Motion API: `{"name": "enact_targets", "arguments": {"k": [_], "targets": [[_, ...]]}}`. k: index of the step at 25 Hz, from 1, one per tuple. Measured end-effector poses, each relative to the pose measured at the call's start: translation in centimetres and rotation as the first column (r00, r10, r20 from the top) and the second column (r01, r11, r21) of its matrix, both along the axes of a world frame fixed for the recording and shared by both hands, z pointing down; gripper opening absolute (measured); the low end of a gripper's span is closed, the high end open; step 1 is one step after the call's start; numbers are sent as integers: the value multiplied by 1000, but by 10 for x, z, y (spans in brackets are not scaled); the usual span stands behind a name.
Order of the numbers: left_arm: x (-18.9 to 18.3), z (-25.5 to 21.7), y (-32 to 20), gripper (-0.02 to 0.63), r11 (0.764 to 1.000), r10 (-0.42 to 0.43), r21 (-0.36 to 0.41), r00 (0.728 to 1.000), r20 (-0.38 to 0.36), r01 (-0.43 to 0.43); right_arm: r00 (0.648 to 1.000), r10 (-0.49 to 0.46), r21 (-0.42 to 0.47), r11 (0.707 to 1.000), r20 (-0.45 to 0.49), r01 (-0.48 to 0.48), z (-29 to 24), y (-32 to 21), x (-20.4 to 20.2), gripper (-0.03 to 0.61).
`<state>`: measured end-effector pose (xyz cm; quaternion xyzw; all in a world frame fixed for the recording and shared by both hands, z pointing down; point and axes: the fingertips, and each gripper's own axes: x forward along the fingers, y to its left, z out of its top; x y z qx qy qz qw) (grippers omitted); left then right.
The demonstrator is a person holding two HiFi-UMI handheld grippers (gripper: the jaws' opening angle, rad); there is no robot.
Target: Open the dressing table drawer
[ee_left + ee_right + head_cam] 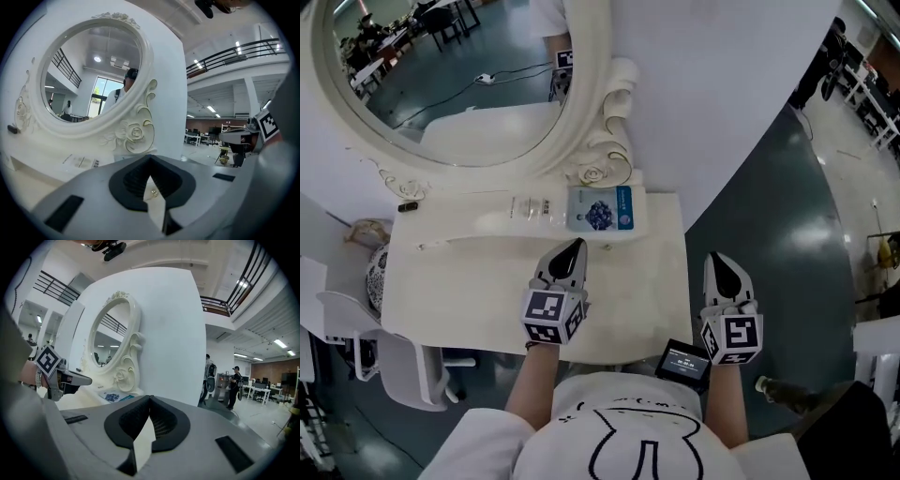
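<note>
The white dressing table [478, 300] stands in front of me under an oval carved mirror [450, 84]. Its drawer front is hidden below the top's near edge and behind the person's body. My left gripper [577, 246] hovers over the middle of the table top, shut and empty, and points at the mirror [89, 79]. A small gold speck shows in the gap behind its tips [150, 157]; I cannot tell what it is. My right gripper [719, 258] is past the table's right edge, over the floor, shut and empty, its tips [149, 397] meeting.
A blue-and-white packet [602, 208] and a pale flat pack [530, 208] lie at the back of the top, below the mirror's rose carving. A small black item [408, 206] sits at the back left. A white chair [403, 366] stands left. People [232, 383] stand far off right.
</note>
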<state>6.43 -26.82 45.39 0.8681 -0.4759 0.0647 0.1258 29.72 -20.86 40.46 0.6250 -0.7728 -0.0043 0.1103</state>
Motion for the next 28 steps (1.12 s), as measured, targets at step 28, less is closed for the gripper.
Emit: {"name": "enact_targets", "arguments": {"k": [28], "targets": [[47, 97, 0, 124, 953, -155, -236, 975, 158, 190, 986, -138, -170, 974, 92, 152, 83, -45, 57, 29]]}}
